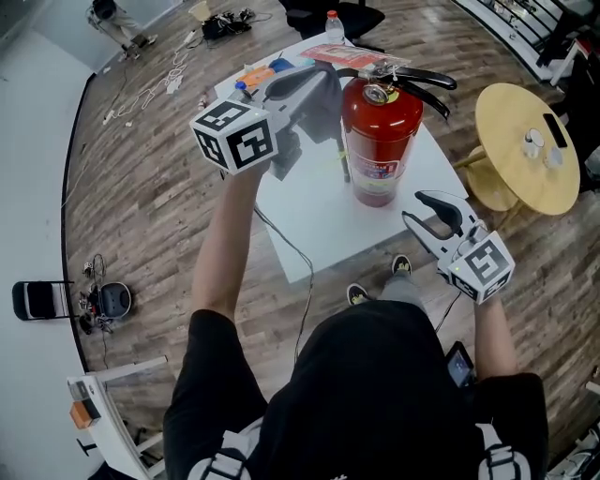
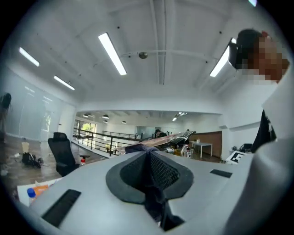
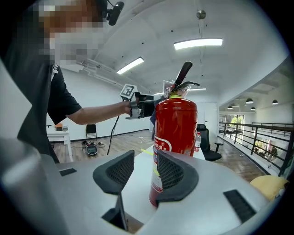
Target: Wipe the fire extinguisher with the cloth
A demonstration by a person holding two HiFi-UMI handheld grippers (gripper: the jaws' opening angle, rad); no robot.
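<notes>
The red fire extinguisher (image 1: 380, 141) stands upright on the white worktop (image 1: 309, 211), towards its near right edge. Its black handle and lever sit at the top, with a pressure gauge just below them.

The left gripper (image 1: 317, 82) is held high at the extinguisher's upper left. Its fingers are clenched on a dark grey cloth (image 1: 323, 111), and in the left gripper view (image 2: 148, 155) the fabric (image 2: 154, 193) is pinched between the two ribbed pads and trails down below them. From the head view the cloth hangs right beside the shoulder of the cylinder – whether it actually touches the red body cannot be told.

The right gripper (image 1: 429, 217) hovers low at the near right corner of the worktop, its fingers spread apart and gripping nothing. The right gripper view (image 3: 144, 156) looks past them at the extinguisher (image 3: 177, 133), which stands beyond the fingers – not between them.

A plastic bottle (image 1: 331, 23) with a red cap stands at the far end of the worktop. A round wooden side table (image 1: 511, 112) is off to the right, apart from the worktop.
</notes>
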